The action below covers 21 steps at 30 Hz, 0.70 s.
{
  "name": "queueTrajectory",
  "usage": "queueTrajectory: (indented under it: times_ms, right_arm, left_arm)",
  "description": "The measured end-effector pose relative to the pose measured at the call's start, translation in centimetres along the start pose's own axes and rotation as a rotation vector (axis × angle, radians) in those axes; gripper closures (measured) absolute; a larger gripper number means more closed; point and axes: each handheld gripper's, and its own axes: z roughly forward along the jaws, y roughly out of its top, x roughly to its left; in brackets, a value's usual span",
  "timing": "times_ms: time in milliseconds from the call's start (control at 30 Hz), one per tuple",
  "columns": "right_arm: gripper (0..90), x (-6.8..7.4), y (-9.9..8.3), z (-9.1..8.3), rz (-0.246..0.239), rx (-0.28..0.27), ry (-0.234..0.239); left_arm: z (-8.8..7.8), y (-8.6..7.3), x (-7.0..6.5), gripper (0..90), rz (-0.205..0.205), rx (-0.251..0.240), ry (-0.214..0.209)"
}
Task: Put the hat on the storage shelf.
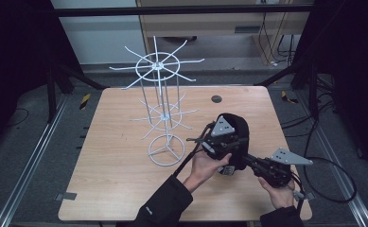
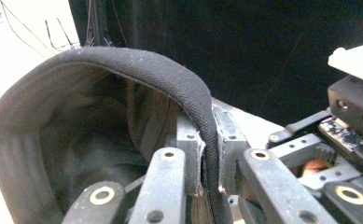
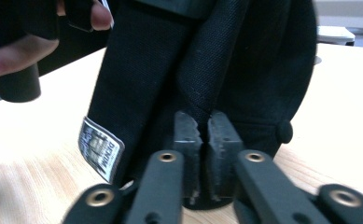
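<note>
Both claws clamped (tight), black cap (image 1: 233,130) pinched

1. We wear dark long sleeves (image 1: 165,204).
2. Our left gripper (image 1: 209,141) and right gripper (image 1: 248,160) are black, each topped by a grey three-cornered plate.
3. Brass-ringed pivots and screws stud the jaw links.
4. A black cable (image 1: 335,177) loops away.

Both grippers are working a black cap (image 1: 236,130) near the right side of the wooden table (image 1: 115,156). The left gripper (image 1: 218,144) is sitting against its front, the right gripper (image 1: 255,164) is coming in from lower right. A white wire rack (image 1: 162,101) is standing just left of them.
</note>
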Motion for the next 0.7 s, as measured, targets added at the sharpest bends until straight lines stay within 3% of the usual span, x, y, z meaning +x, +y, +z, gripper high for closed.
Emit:
queueTrajectory:
  times_ms: [67, 133, 167, 333, 433, 533, 567, 700]
  right_arm:
    - [87.5, 0.2, 0.5, -0.4, -0.036, 0.006, -0.037]
    - [87.6, 0.4, 0.8, -0.6, -0.041, 0.010, -0.050]
    - [87.8, 0.4, 1.3, -1.0, -0.074, 0.019, -0.080]
    - [87.9, 0.5, 2.5, -1.4, -0.116, 0.060, -0.147]
    - [87.9, 0.6, 3.1, -1.5, -0.154, 0.091, -0.187]
    - [87.9, 0.8, 3.8, -1.5, -0.182, 0.117, -0.209]
    - [87.8, 1.0, 4.2, -1.3, -0.209, 0.143, -0.220]
    - [87.8, 1.8, 4.4, -0.1, -0.240, 0.183, -0.217]
  left_arm:
    - [-0.2, -0.1, 0.1, 77.5, 0.003, -0.012, 0.017]
    - [-0.3, -0.2, 0.1, 70.6, 0.007, -0.019, 0.026]
    - [-0.7, -0.2, 0.0, 66.4, 0.030, -0.020, 0.045]
    - [-2.3, -0.3, -0.3, 59.9, 0.065, -0.006, 0.087]
    - [-4.6, -0.4, -0.2, 57.0, 0.083, -0.003, 0.118]
    - [-7.0, -0.9, 0.0, 54.8, 0.075, -0.001, 0.131]
    - [-8.5, -1.5, 0.1, 53.8, 0.062, -0.002, 0.144]
    - [-11.8, -3.6, 0.6, 52.7, 0.050, 0.007, 0.170]
